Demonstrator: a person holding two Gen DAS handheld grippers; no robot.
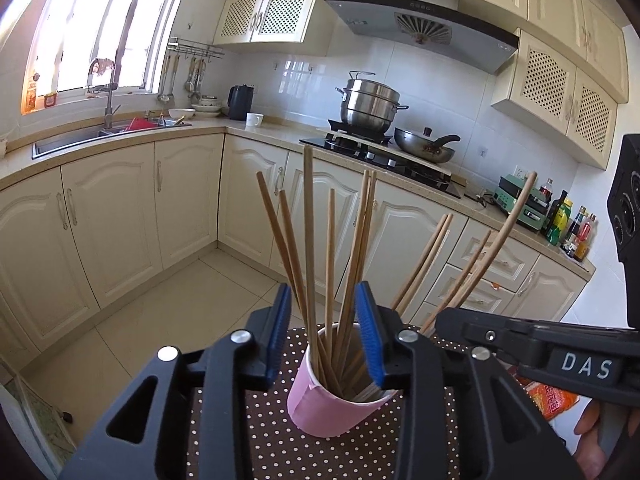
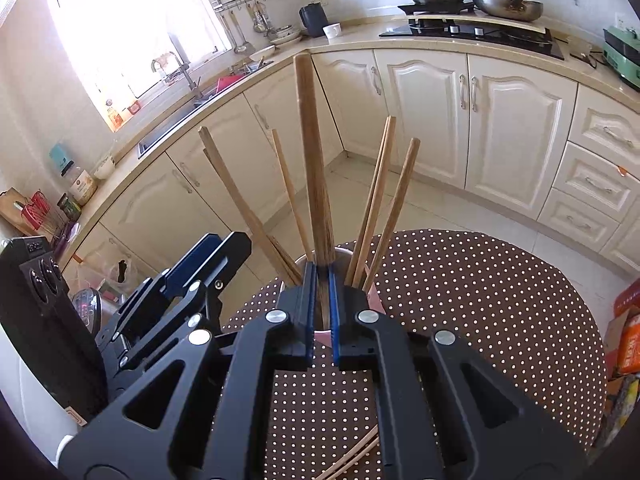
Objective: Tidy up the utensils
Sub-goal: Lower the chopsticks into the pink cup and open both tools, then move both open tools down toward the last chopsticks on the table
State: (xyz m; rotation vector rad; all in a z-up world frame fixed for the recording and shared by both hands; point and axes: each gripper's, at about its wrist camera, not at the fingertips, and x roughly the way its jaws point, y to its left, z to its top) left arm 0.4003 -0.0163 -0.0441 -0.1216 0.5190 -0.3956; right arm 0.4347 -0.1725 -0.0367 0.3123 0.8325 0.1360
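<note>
A pink paper cup (image 1: 328, 408) stands on a brown polka-dot table (image 1: 224, 420) with several wooden chopsticks (image 1: 308, 232) fanning out of it. My left gripper (image 1: 324, 316) is open; its blue pads stand either side of the chopsticks above the cup's rim, apart from them. My right gripper (image 1: 448, 320) comes in from the right. In the right wrist view that gripper (image 2: 321, 280) is shut on a thick brown chopstick (image 2: 310, 152) standing upright over the cup (image 2: 378, 300). The left gripper (image 2: 224, 246) shows at the left there.
Loose pale chopsticks (image 2: 352, 460) lie on the table (image 2: 480, 300) near me. Orange packets (image 2: 628, 344) sit at the table's right edge. Beyond the floor are cream cabinets, a sink (image 1: 80, 140) and a stove with pots (image 1: 372, 108). A hand (image 1: 588, 420) grips the right tool.
</note>
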